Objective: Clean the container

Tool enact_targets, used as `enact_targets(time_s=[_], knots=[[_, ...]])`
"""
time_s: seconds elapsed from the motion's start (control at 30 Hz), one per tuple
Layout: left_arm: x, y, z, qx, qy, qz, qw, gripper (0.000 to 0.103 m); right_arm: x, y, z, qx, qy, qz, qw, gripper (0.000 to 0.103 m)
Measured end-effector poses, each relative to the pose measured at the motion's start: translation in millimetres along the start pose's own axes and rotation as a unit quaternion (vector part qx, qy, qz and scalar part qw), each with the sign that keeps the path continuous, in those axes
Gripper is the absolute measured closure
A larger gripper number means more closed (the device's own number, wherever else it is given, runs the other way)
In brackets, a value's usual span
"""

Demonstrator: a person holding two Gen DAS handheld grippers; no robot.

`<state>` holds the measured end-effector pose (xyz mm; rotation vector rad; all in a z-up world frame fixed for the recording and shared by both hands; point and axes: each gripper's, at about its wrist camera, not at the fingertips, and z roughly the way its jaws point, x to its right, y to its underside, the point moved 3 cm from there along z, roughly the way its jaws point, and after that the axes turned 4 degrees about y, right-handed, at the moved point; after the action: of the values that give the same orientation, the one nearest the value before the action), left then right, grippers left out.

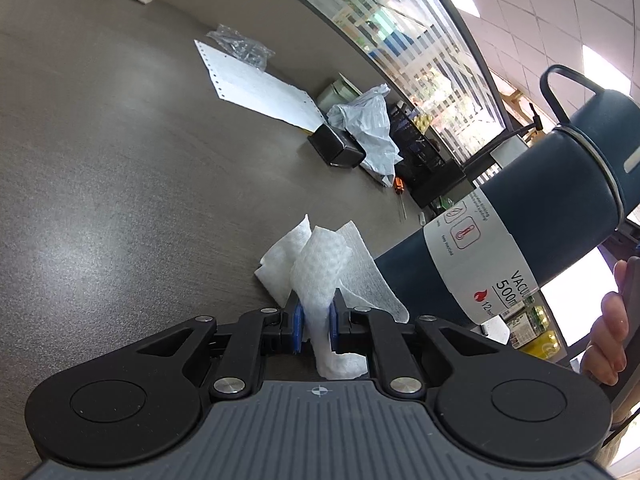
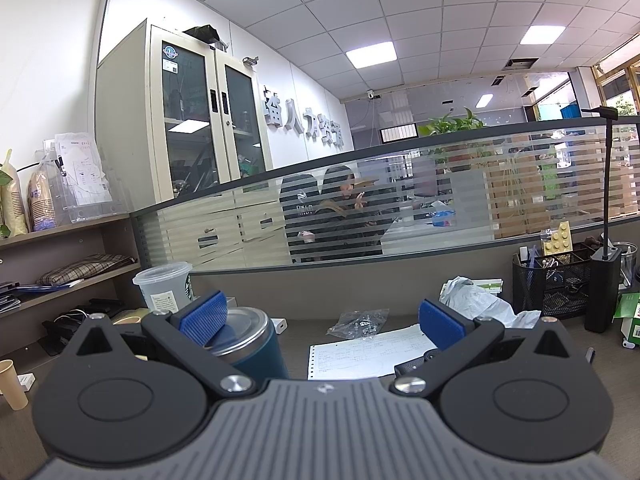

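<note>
Now the dark flask [image 1: 552, 200] leans lid-up toward upper right; left claw [image 1: 316, 320] pinches tissue [image 1: 320, 272], right claw [image 2: 320, 320] gapes wide.

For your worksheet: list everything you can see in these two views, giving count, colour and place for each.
flask: 1, dark blue, white label, right of towel
towel: 1, white, in left gripper
sheet: 1, white, mid-table
clear bag: 1, transparent, at sheet's far end
plastic bag: 1, pale grey, crumpled near partition
box: 1, black, beside plastic bag
steel-rimmed cylinder: 1, dark blue, beside right gripper's left finger
plastic cup: 1, clear, far left on table
paper cup: 1, beige, left edge
organiser: 1, black mesh, right
table: 1, grey-brown
hand: 1, right edge
left gripper: black, blue pads, shut on towel
right gripper: black, blue pads, open
</note>
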<state>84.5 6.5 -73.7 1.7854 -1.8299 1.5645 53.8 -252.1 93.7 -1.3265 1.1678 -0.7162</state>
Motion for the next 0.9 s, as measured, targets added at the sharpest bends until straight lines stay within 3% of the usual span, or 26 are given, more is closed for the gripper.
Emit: enact_targets(time_s=[0.17,0.33,0.9], knots=[[-3.6,-5.4,2.3,-0.002,0.002,-0.004,1.0000,0.088,-0.3,0.2,0.0,0.000,0.000,0.000,1.000,0.000],[-3.7,-12.3,-7.6,0.011,0.046,-0.025,0.9986,0.089,-2.2,0.5,0.4,0.000,0.000,0.000,1.000,0.000],[19.4,-22.6,-27.0,0.037,0.090,-0.008,0.9952,0.089,2.4,0.8,-1.4,0.001,0.001,0.000,1.000,0.000]])
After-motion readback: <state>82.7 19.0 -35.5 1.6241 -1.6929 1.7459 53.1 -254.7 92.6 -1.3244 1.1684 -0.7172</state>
